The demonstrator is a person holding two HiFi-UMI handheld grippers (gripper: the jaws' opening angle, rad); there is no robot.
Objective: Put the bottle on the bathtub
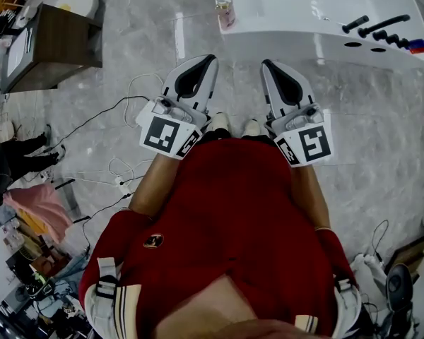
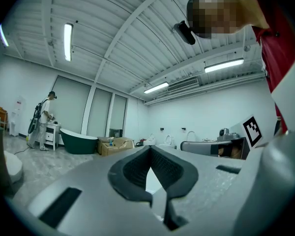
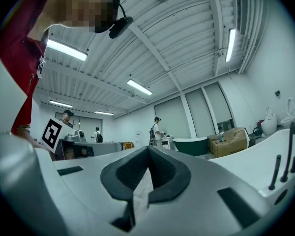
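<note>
A small bottle (image 1: 226, 13) with a patterned label stands upright at the left corner of the white bathtub (image 1: 283, 20); whether it rests on the floor or against the tub wall I cannot tell. My left gripper (image 1: 210, 61) and right gripper (image 1: 266, 63) are held side by side in front of the red-shirted person, pointing toward the tub, well short of the bottle. Both are shut with nothing between the jaws. In the gripper views the left gripper (image 2: 150, 149) and right gripper (image 3: 148, 149) tilt upward, and the bottle is not visible there. The tub's rim (image 3: 265, 166) lies to the right.
Black tap fittings (image 1: 381, 27) stand on the tub's rim. A dark wooden cabinet (image 1: 53, 44) is at the far left, with cables (image 1: 120, 168) across the grey floor. A dark green bathtub (image 2: 79, 142), cardboard boxes (image 2: 115, 145) and a person (image 2: 43, 122) are farther off.
</note>
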